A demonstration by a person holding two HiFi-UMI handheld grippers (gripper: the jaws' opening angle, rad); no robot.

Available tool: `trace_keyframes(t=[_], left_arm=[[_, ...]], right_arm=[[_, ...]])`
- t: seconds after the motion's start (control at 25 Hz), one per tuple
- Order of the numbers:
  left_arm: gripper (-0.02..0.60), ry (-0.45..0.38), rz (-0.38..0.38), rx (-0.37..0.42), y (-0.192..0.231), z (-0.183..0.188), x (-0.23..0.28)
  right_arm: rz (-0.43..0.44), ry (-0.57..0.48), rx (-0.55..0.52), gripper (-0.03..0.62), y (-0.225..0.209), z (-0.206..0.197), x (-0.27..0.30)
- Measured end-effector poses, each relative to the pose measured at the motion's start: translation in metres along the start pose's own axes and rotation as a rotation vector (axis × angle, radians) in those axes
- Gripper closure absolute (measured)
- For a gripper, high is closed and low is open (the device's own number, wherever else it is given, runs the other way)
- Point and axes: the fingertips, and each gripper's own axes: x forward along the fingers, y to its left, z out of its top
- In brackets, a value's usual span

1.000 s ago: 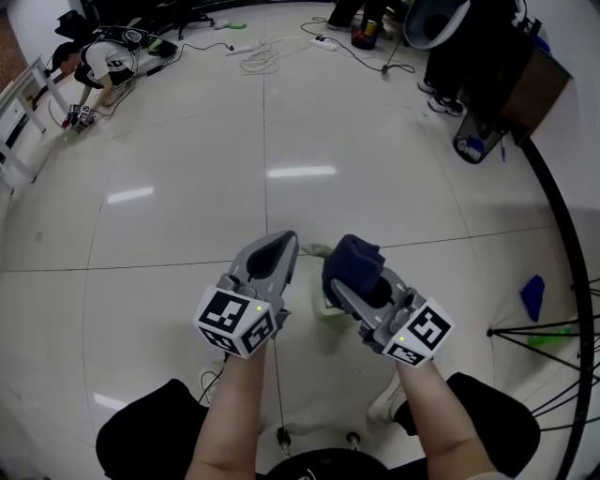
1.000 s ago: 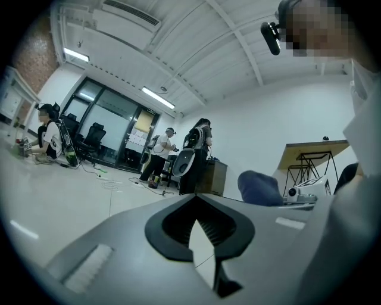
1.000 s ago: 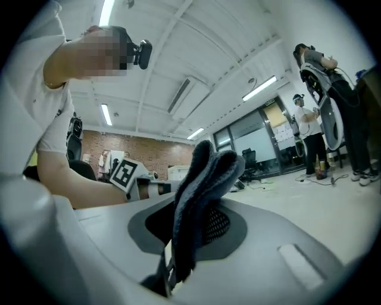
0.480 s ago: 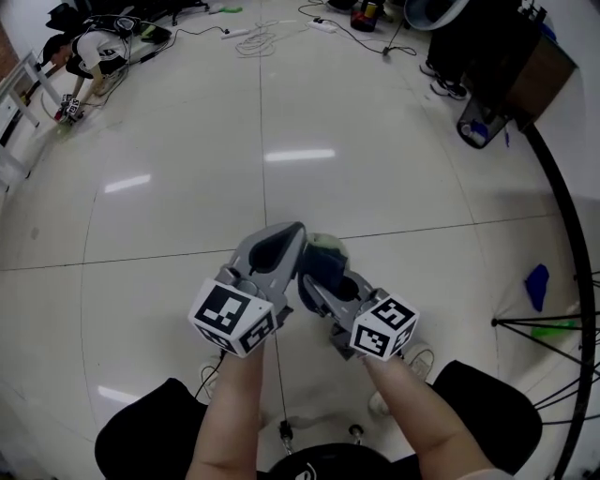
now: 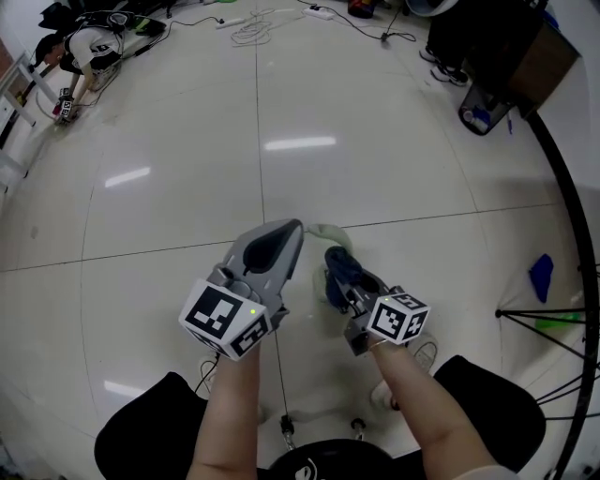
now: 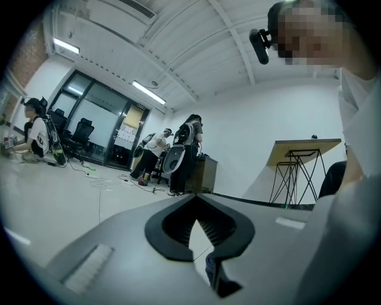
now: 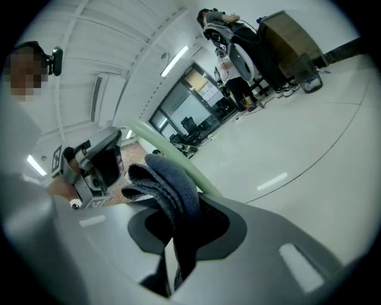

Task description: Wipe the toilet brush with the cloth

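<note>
The toilet brush's pale green handle [image 5: 323,231] rises from the floor between my two grippers; its lower part is hidden. In the right gripper view the handle [image 7: 178,164] runs diagonally just behind the cloth. My right gripper [image 5: 349,284] is shut on a dark blue cloth [image 5: 339,266], bunched against the handle; the folded cloth [image 7: 172,196] sticks up out of the jaws. My left gripper [image 5: 285,232] sits just left of the handle's top, its jaws shut with nothing seen between them. The left gripper [image 7: 98,164] shows beyond the cloth.
A black tripod [image 5: 548,319] and a curved black rail stand at the right, with a blue item [image 5: 541,275] on the floor. A dark bin [image 5: 483,117] and cables [image 5: 253,28] lie farther off. A crouching person [image 5: 84,47] is at far left. My own shoe [image 5: 422,356] is below the right gripper.
The right gripper has drawn the cloth down along the handle toward me, uncovering the handle's upper end. The left gripper has barely shifted.
</note>
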Motion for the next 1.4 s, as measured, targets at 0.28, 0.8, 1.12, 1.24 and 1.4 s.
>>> trace_keyframes(t=[0.28, 0.8, 1.12, 1.24, 1.4], left_arm=[[0.575, 0.000, -0.009, -0.017, -0.006, -0.006, 0.006], [0.575, 0.051, 0.016, -0.025, 0.000, -0.029, 0.001], [0.575, -0.038, 0.194, -0.146, 0.009, 0.015, -0.047], [0.575, -0.092, 0.232, -0.134, 0.005, 0.047, -0.041], [0.575, -0.084, 0.229, -0.095, -0.031, 0.081, -0.039]], right_arm=[[-0.028, 0.076, 0.093, 0.528, -0.042, -0.038, -0.002], [0.059, 0.237, 0.124, 0.528, -0.055, -0.083, -0.013], [0.088, 0.316, -0.399, 0.528, -0.047, 0.016, -0.096], [0.021, 0.278, -0.574, 0.528, -0.046, 0.098, -0.126], [-0.060, 0.140, -0.660, 0.528, -0.009, 0.176, -0.170]])
